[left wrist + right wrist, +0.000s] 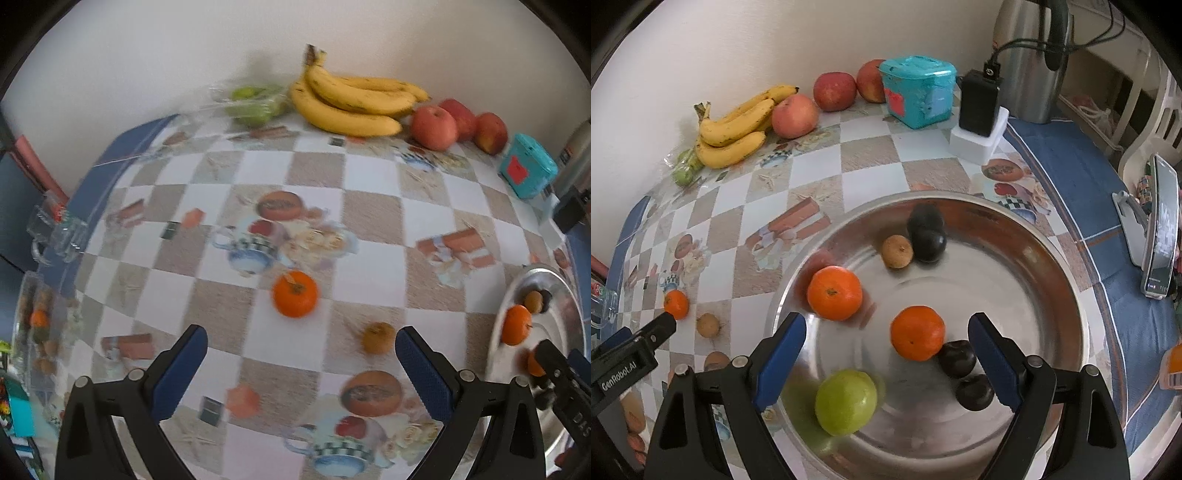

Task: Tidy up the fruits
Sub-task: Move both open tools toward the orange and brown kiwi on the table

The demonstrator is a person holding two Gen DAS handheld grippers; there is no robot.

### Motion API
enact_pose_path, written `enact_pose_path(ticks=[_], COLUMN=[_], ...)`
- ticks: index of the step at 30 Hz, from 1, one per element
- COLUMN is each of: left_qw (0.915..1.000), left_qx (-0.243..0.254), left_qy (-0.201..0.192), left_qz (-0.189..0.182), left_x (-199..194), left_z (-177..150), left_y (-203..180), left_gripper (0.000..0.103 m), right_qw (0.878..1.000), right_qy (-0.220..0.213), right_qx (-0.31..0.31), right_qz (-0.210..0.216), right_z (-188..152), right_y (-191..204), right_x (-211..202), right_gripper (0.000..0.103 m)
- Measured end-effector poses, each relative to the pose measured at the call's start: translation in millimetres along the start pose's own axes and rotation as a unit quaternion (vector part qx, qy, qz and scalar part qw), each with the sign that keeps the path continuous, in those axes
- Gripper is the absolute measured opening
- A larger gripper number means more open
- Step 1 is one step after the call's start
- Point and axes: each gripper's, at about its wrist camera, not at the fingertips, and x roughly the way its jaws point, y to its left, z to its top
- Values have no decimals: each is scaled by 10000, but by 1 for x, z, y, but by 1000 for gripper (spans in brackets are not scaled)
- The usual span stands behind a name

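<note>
A steel bowl [1052,280] holds two tangerines [834,293] [917,333], a green fruit [846,402], a small brown fruit [897,252] and several dark plums [929,242]. My right gripper [886,349] hangs open over the bowl, nothing pressed between its pads; one tangerine and a plum lie below the gap. My left gripper [301,354] is open above the checked tablecloth. A loose tangerine [294,299] and a small brown fruit [377,338] lie just beyond its fingertips. The bowl's rim [554,280] shows at the right of the left wrist view.
Bananas [347,103], red apples [434,127] and bagged green fruit [255,101] line the wall. A teal box [918,90], a black charger on a white block [979,110] and a steel kettle [1030,62] stand at the back. A glass mug [59,232] sits at the table's left edge.
</note>
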Motion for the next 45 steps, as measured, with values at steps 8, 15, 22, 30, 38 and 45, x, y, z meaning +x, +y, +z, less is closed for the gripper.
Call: enact_pose_path(ticks=[8,15,22,30,38,45], left_qw=[9982,9965,9954,9938,9932,9918], left_qx=[-510,-807,-936,-1114,-1123,-1177], left_qy=[10,-12,-51,22,256,361], left_qz=[318,199,193,69,-170,-340], left_x=[1,-4,-7,-3,15,29], left_z=[4,2,4,5,8,9], left_y=[48,71,85,97,98,93], left_gripper=[103,103,103,103,103,103], right_qw=[9987,9951,9916,9867,9847,9844], right_qy=[-60,-127,-121,-74,45,184], right_qx=[-442,-782,-1002,-1232,-1308,-1438], right_qz=[250,585,813,1060,1150,999], right_z=[-2,-8,-11,-14,-14,-15], right_y=[35,67,92,119,138,148], right_x=[-3,-10,-12,-9,3,21], right_gripper=[90,90,90,90,90,90])
